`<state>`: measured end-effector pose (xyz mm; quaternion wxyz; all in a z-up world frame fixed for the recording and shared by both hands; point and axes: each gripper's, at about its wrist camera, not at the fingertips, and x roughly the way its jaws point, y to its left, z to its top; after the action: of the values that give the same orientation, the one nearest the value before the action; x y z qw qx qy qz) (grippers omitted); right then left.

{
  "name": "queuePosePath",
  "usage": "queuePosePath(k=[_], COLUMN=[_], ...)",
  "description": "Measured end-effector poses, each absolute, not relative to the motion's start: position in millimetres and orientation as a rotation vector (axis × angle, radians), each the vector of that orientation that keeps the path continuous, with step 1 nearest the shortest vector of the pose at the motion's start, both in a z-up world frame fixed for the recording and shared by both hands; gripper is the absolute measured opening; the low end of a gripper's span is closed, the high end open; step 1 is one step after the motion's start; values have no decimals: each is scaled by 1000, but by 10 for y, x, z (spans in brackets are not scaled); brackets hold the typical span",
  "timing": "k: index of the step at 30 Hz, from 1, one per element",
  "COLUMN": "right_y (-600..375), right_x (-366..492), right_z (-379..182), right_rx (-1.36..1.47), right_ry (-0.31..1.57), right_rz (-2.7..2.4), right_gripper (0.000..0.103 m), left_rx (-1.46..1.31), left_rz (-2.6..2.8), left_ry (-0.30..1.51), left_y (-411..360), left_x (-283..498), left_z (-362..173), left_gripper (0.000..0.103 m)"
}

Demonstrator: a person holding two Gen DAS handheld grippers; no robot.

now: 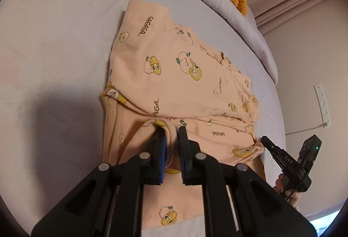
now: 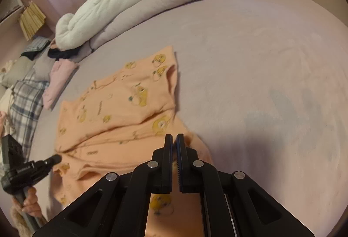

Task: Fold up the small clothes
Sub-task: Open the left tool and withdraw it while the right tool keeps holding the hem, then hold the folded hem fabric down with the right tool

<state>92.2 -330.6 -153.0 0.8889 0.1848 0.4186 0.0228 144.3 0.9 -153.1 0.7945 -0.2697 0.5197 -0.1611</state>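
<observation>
A fold of the peach printed baby garment (image 1: 187,76) is being pinched in the left gripper (image 1: 171,128) while its other edge is being clamped in the right gripper (image 2: 174,137), so both should be carried evenly, with the edge being kept taut and aligned.

Soft, dim, pinkish indoor light. My fingers (image 1: 162,145) cast a broad grey shadow on the bed (image 1: 65,45). Left wrist view is sharp; right wrist view is motion-blurred across the garment (image 2: 121,106). Fisheye bending and dark vignetting mark all edges.
</observation>
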Motion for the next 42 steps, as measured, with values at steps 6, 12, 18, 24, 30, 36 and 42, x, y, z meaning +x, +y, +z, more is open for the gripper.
queuePosePath(k=[6,12,18,24,30,36,42], right_y=[-3358,-3480,-3450,-3270,-3492,-3508,-3467], right_x=[886,788,784,914,883,938,932], right_z=[-1434,-1373,-1490,-1664,-1464,-1505,-1527], right_rx=[334,292,241,180,297,307,297], right_ry=[836,842,894,930,824,846,855], right_rz=[-4,-10,19,32,-19,-64,-76], right_gripper=[5,8,42,9,5,5,5], left_rx=[-541,-448,-371,-323,-284,-213,-95], left_rz=[-261,-213,-186,-188,-180,-206,-224], left_ry=[1025,1007,1029,1054,1081,1088,1144], left_y=[203,376,455,373,322,196,100], left_x=[1452,1338,1117,1028,1078,1153,1096], left_z=[-1356,-1236,-1324,-1376,-1401,-1418,-1480], left_gripper=[41,48,56,56,56,54,50])
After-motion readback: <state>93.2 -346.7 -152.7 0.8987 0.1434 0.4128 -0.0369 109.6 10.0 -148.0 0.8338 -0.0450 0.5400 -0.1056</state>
